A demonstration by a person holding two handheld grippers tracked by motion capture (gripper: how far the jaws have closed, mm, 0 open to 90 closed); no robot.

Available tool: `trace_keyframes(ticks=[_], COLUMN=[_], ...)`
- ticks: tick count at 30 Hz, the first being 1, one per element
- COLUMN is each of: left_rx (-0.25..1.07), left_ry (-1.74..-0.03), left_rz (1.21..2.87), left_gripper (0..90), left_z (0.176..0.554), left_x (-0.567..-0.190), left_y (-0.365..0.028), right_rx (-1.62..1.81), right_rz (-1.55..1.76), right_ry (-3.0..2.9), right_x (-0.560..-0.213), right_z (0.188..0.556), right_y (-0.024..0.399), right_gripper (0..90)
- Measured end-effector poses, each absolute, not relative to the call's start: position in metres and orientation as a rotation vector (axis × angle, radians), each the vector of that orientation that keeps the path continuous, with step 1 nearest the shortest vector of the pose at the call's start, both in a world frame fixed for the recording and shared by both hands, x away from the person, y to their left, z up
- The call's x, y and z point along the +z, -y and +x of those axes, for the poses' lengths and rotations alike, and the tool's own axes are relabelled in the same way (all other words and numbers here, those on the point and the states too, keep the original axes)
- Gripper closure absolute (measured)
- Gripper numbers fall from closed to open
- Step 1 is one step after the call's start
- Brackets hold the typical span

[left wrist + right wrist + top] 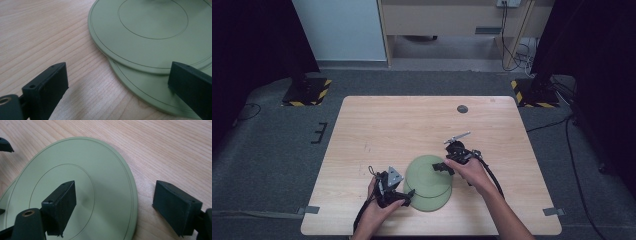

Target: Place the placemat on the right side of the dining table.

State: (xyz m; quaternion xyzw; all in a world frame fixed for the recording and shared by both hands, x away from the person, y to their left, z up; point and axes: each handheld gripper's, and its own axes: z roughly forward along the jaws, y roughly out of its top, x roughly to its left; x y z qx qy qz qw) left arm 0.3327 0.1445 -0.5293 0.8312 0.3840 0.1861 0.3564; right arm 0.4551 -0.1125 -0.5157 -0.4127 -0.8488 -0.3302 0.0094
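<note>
From the high view, two flat round pale-green plastic plates lie near the front of the light wooden table (412, 125), the upper plate (428, 175) overlapping the lower plate (432, 202), which peeks out toward the person's side; the offset leaves each rim free for a separate grab. The left gripper (408, 195) sits at the near-left edge of the stack and the right gripper (443, 166) at the far-right edge, one hand to each plate, which suggests they are about to be pulled apart or squared up. A small dark round disc (462, 109) lies well apart near the far edge. In the left gripper view, the jaws stand wide and released, one over bare wood, the other over the rim of the lower plate (150, 92) where it emerges from under the upper plate (150, 32); nothing is pinched, so the gripper seems lined up to straddle that exposed lip. In the right gripper view, the jaws are likewise spread and grasp nothing: one hovers over the upper plate (100, 170), the other over wood just outside its rim, bracketing the edge ready to close on it
</note>
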Motion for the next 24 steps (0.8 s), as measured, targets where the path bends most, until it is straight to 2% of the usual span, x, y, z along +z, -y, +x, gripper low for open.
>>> trace_keyframes(ticks=[24], left_rx=[0.486], left_ry=[-0.998], left_rz=[2.136], left_gripper=[0.2], left_z=[0.3373], left_x=[-0.5305], left_y=[-0.1418], right_rx=[-1.019], right_rz=[-1.229], right_ry=[2.634], right_x=[-0.5142], right_z=[0.4525], right_y=[0.1115], right_gripper=[26.9])
